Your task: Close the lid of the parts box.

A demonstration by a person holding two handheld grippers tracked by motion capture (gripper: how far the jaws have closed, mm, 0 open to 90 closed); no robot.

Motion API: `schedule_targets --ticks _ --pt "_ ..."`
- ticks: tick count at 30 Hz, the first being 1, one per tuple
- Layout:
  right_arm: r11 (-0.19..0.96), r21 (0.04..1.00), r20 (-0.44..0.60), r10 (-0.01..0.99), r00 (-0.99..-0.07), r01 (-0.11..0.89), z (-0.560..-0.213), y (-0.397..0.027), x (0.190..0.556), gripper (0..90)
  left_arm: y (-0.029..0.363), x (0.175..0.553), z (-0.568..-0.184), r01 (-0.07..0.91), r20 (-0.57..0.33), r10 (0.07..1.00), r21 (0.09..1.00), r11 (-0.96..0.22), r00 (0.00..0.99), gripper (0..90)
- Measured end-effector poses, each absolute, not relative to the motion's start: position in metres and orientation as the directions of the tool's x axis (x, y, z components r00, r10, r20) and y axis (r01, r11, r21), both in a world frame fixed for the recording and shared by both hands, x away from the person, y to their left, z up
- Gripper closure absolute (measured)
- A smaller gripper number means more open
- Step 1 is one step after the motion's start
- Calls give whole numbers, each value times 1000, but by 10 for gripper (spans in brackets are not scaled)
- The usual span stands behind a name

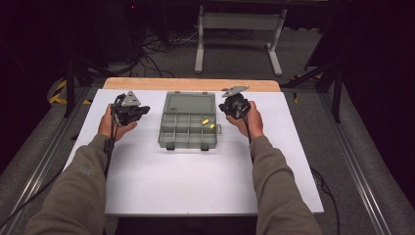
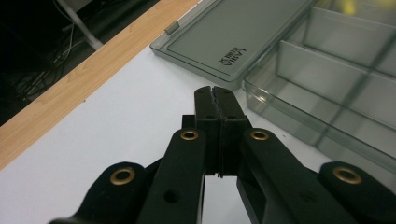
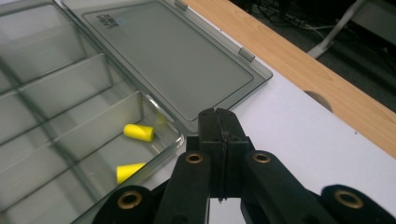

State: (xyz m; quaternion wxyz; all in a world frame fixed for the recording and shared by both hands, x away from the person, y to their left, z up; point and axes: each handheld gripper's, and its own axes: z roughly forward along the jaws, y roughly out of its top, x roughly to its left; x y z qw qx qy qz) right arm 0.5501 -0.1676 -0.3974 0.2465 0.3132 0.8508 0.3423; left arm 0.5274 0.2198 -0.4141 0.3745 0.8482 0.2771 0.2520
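A clear grey compartment box (image 1: 187,128) lies open in the middle of the white table, its lid (image 1: 190,103) folded flat toward the far side. Two yellow earplugs (image 1: 206,121) (image 1: 212,126) rest in its right-hand compartments; the right gripper view shows them as yellow earplugs (image 3: 138,132) (image 3: 129,171) in neighbouring cells. My left gripper (image 1: 131,111) rests left of the box, jaws shut with nothing between them (image 2: 217,95). Right of the box sits my right gripper (image 1: 235,105), also shut and empty (image 3: 218,118), close to the lid's corner (image 3: 261,74).
The white table top (image 1: 195,186) ends in a wooden strip (image 1: 191,84) at the far edge. Beyond it stand a white frame's legs (image 1: 240,29) and floor cables (image 1: 156,49). Cables trail from both grippers along the person's sleeves.
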Motion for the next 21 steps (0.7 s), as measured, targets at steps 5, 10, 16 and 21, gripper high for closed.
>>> schedule_targets --ticks 5,10,16,21 --pt "591 708 -207 697 -687 387 -404 -156 563 900 213 543 -419 316 219 675 754 -575 704 895" --pt "615 667 -206 695 -689 421 -414 -152 574 900 205 558 -430 356 213 682 723 -592 700 894" --pt "630 631 -212 702 -680 453 -423 -152 585 900 196 569 -439 383 208 685 700 -603 698 891" --pt "641 607 -213 701 -680 470 -431 -151 596 900 192 579 -445 399 207 690 687 -607 694 891"
